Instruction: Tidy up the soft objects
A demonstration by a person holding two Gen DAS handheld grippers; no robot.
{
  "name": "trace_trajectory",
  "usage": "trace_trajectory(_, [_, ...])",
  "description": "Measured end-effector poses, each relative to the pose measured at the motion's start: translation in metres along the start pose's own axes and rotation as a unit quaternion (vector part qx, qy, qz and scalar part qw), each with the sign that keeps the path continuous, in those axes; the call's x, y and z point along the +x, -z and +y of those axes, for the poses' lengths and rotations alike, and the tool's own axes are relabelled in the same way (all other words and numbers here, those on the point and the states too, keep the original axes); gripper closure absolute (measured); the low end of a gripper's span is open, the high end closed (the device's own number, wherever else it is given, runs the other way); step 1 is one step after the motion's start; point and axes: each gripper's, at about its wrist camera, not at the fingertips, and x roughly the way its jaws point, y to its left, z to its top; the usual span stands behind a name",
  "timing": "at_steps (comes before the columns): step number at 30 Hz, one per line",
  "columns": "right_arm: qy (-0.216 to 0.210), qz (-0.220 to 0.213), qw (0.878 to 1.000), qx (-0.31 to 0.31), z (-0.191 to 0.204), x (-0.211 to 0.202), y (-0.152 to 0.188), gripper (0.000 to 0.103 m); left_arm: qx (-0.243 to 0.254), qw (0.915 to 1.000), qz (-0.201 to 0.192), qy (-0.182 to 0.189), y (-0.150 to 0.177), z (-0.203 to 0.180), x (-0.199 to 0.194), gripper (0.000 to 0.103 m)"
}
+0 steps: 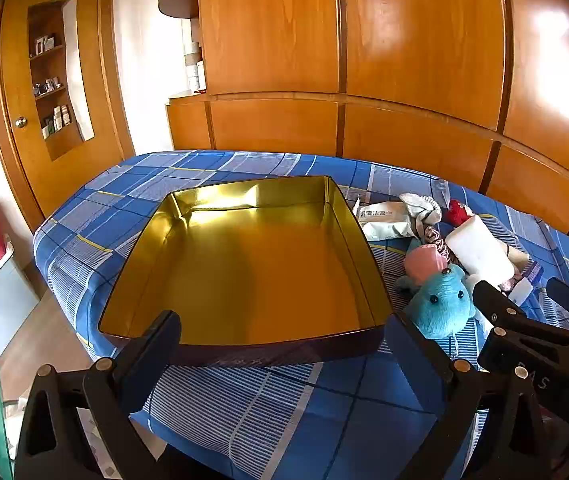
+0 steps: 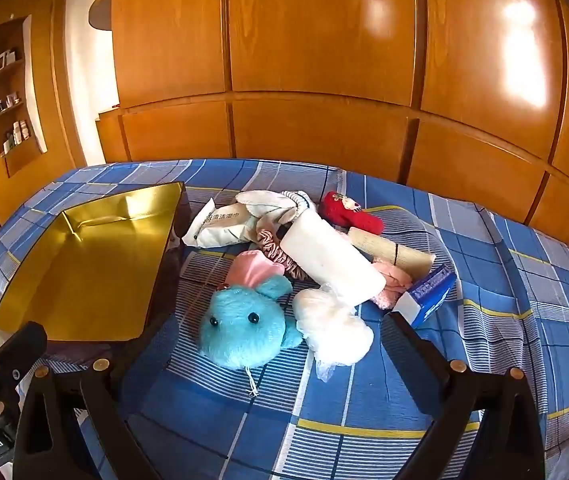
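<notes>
We see the gold tin tray point(image 1: 244, 264) bare inside, blue plush toy point(image 2: 244, 328) at its three o'clock; left gripper point(image 1: 280, 344) and right gripper point(image 2: 252, 344) both spread.

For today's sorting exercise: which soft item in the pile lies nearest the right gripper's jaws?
The blue plush toy, the only one with black bead eyes, lies closest, ahead of the white plastic-wrapped bundle.

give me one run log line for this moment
stage: start | left gripper: open, facing gold tin | right gripper: open, facing blue plush | tin: empty
</notes>
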Motion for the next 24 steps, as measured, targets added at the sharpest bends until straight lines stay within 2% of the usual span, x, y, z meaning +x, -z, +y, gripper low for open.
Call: trace_trajectory(24, [-0.001, -0.008, 1.000, -0.004, 0.0032, 0.0006, -0.0008, 0.000, -0.001, 1.0000, 0.003, -0.007, 0.0003, 0.0029, 0.0047, 0.001])
